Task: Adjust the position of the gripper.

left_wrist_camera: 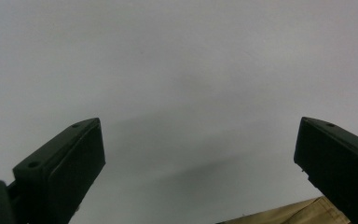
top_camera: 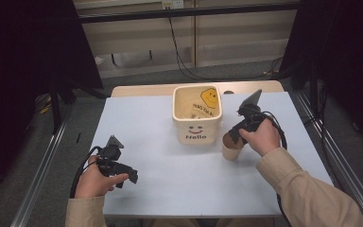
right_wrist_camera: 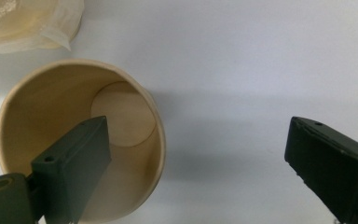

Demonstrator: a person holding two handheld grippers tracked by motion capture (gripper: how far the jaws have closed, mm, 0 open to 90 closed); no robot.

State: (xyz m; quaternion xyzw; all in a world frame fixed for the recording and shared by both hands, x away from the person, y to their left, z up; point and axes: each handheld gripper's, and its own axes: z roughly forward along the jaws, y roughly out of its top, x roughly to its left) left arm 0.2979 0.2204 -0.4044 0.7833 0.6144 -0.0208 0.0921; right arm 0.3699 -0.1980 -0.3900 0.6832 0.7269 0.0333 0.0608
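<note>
A tan paper cup (top_camera: 231, 147) stands upright and empty on the pale table, just right of a cream bin (top_camera: 196, 126) marked "Hello". My right gripper (top_camera: 235, 135) is at the cup's rim. In the right gripper view it is open (right_wrist_camera: 200, 140), one jaw dipping inside the cup (right_wrist_camera: 51, 112) and the other well clear over bare table. My left gripper (top_camera: 131, 176) hovers low over the front left of the table, open (left_wrist_camera: 198, 149), with nothing between its jaws.
The bin holds a bag with a yellow smiley face (top_camera: 210, 97), and its plastic liner (right_wrist_camera: 28, 23) shows beside the cup. A sleeve (left_wrist_camera: 284, 215) edges in below the left jaws. Metal rails (top_camera: 42, 165) run along both table sides.
</note>
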